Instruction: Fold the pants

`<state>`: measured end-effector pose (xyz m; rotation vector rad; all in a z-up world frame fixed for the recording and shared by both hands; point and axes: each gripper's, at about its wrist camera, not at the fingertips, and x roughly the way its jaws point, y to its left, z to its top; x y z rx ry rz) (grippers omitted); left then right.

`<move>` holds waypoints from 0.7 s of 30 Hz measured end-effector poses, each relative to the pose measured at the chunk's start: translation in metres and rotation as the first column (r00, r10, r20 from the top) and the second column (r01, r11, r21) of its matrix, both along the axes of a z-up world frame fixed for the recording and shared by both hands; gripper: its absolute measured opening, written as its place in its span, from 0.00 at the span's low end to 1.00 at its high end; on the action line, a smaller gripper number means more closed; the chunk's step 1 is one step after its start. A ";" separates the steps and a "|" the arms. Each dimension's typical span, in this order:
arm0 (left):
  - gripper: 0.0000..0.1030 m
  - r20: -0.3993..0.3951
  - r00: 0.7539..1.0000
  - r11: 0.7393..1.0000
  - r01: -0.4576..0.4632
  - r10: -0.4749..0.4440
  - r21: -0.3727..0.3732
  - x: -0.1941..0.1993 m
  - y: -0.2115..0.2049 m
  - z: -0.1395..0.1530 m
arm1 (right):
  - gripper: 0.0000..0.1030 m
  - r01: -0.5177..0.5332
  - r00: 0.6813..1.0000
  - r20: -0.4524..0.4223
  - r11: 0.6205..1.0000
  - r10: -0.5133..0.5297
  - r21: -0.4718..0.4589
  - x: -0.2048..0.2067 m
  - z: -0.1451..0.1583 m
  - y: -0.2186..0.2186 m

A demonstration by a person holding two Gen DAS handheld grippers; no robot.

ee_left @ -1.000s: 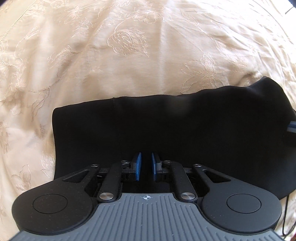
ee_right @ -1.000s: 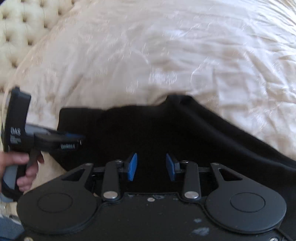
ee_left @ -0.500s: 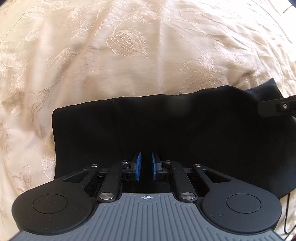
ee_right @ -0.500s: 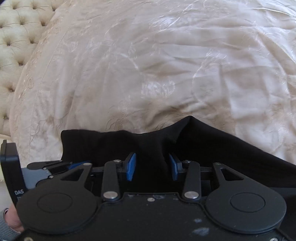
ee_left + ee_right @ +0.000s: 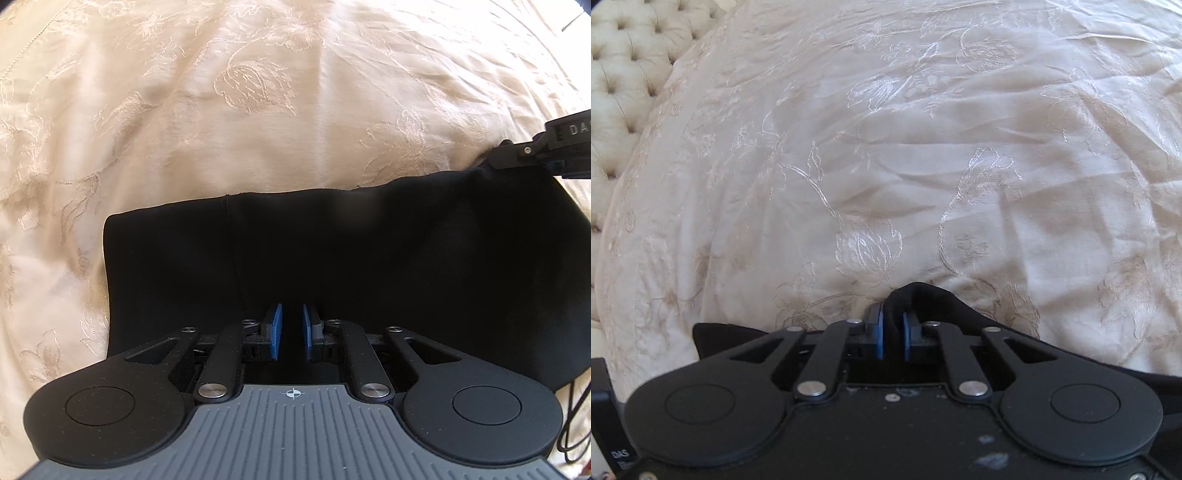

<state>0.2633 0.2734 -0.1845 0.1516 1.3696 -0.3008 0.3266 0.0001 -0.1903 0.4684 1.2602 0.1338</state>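
While both tongs (image 5: 289, 332) (image 5: 892, 338) pinch the pants (image 5: 369, 258), lift evenly, keeping the cloth between them taut.

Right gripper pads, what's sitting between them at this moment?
In the right wrist view, a bunched fold of the black pants sits pinched between the blue pads of the right gripper, above the cream embroidered bedspread.

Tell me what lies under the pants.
The pants lie on a cream embroidered bedspread, which shows all around them. Anything directly beneath the black fabric is covered and cannot be seen.
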 end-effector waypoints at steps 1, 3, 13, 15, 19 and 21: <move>0.12 0.004 1.000 1.000 0.002 -0.002 -0.001 -0.001 0.000 0.001 | 0.11 -0.027 1.000 -0.002 0.999 0.027 -0.028 0.003 -0.003 0.004; 0.12 0.015 1.000 1.000 0.011 -0.011 0.005 -0.005 0.000 0.003 | 0.10 -0.046 0.999 -0.024 0.997 0.045 -0.054 0.013 -0.013 0.008; 0.18 0.061 0.992 0.991 0.109 -0.114 0.081 -0.032 -0.009 0.016 | 0.10 -0.020 1.000 -0.012 0.997 0.019 -0.076 0.018 -0.026 0.013; 0.19 0.068 0.988 0.985 0.134 -0.141 0.110 -0.037 -0.012 0.013 | 0.18 0.007 1.000 0.017 0.998 -0.006 -0.064 0.006 -0.013 0.008; 0.21 0.075 0.984 0.979 0.153 -0.164 0.137 -0.040 -0.014 0.008 | 0.32 0.071 0.986 0.158 0.990 -0.051 -0.120 -0.036 0.030 0.000; 0.21 0.072 0.985 0.979 0.148 -0.159 0.137 -0.040 -0.014 0.009 | 0.32 0.101 0.980 0.185 0.987 -0.076 -0.129 -0.063 0.044 -0.005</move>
